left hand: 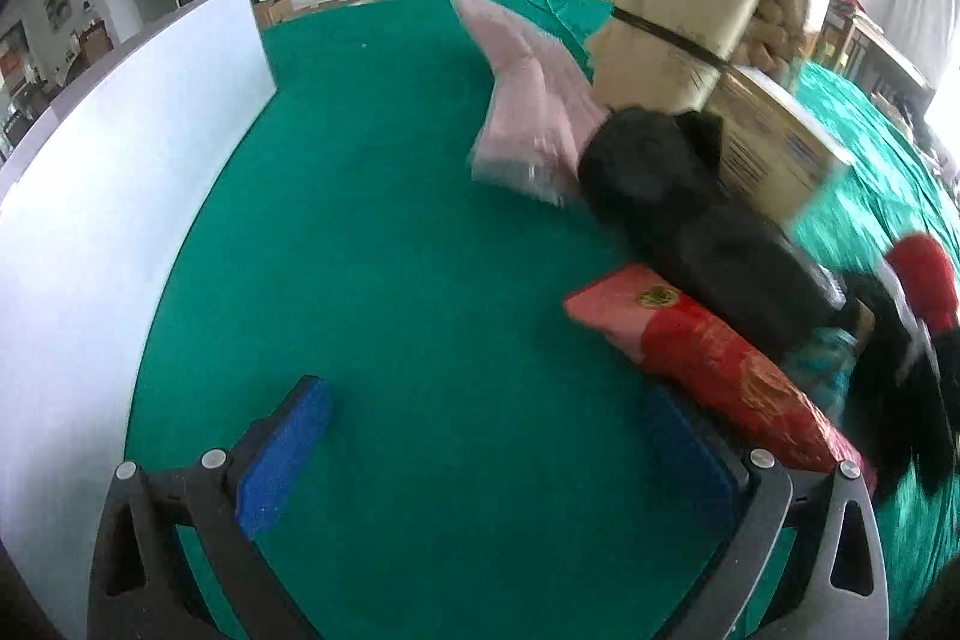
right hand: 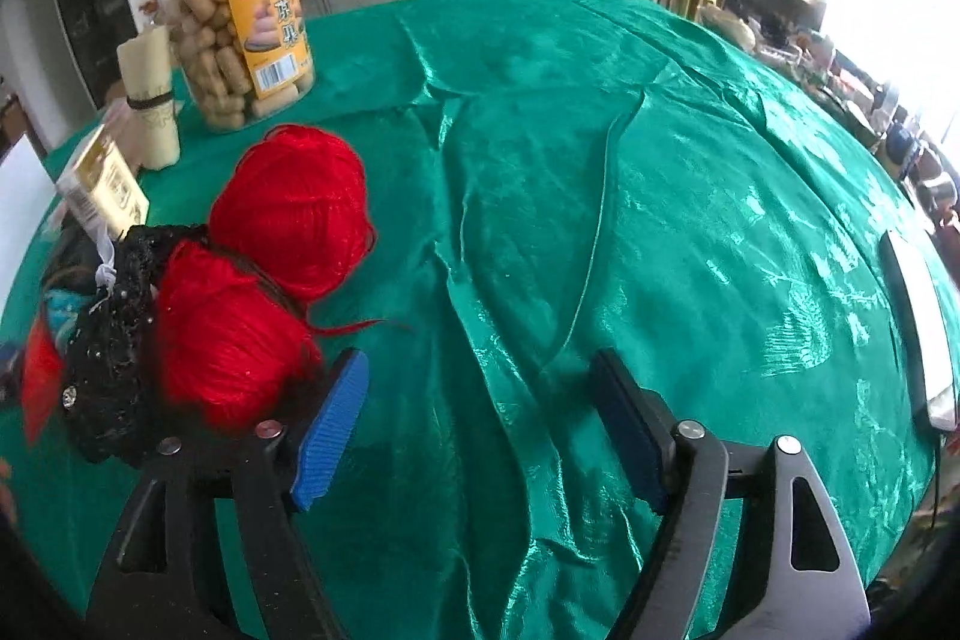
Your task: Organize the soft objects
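Observation:
In the left wrist view my left gripper [left hand: 486, 454] is open and empty over green cloth. To its right lie a red packet [left hand: 714, 358], a black plush bundle [left hand: 690, 214] and a pink bagged cloth [left hand: 534, 100]. In the right wrist view my right gripper [right hand: 480, 424] is open and empty. Two red yarn balls [right hand: 294, 208] [right hand: 228, 340] and a black lace piece [right hand: 114, 340] lie just left of its left finger [right hand: 333, 424]. The red yarn also shows at the right edge of the left wrist view [left hand: 924, 274].
A white board [left hand: 120, 184] stands along the table's left side. A beige wrapped roll [left hand: 672, 22] leans on a cardboard box [left hand: 774, 142]. A clear snack jar [right hand: 240, 22] stands at the back. The green tablecloth [right hand: 660, 196] is wrinkled. A white strip [right hand: 918, 328] lies at the right edge.

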Demonstrator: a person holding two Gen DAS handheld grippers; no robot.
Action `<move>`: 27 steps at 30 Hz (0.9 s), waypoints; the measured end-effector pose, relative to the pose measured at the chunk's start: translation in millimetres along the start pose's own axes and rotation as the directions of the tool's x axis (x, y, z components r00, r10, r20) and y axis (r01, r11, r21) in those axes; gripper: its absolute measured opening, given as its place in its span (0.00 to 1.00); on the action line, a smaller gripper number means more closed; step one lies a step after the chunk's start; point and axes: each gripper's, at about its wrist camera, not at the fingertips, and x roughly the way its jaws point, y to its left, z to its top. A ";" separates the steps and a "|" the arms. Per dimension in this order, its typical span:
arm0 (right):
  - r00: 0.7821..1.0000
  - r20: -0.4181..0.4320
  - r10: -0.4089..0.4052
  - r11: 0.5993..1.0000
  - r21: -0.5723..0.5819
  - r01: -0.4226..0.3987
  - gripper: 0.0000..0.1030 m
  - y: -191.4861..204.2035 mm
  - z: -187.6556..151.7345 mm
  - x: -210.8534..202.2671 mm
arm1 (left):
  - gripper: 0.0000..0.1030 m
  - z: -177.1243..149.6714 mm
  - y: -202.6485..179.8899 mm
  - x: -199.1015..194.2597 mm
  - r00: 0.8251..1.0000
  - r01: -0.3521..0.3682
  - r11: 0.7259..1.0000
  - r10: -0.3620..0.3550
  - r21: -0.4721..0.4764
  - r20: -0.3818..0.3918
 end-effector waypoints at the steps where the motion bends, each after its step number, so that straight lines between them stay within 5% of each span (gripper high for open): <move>1: 1.000 0.000 -0.001 1.000 -0.001 0.001 0.78 0.2 0.3 0.4 | 1.00 5.7 -1.1 3.9 1.000 -0.005 1.000 0.005 -0.007 0.004; 27: 1.000 0.001 0.009 1.000 0.000 -0.009 0.82 1.3 0.5 2.2 | 1.00 23.7 -2.7 16.3 0.999 -0.016 0.999 0.017 -0.036 0.033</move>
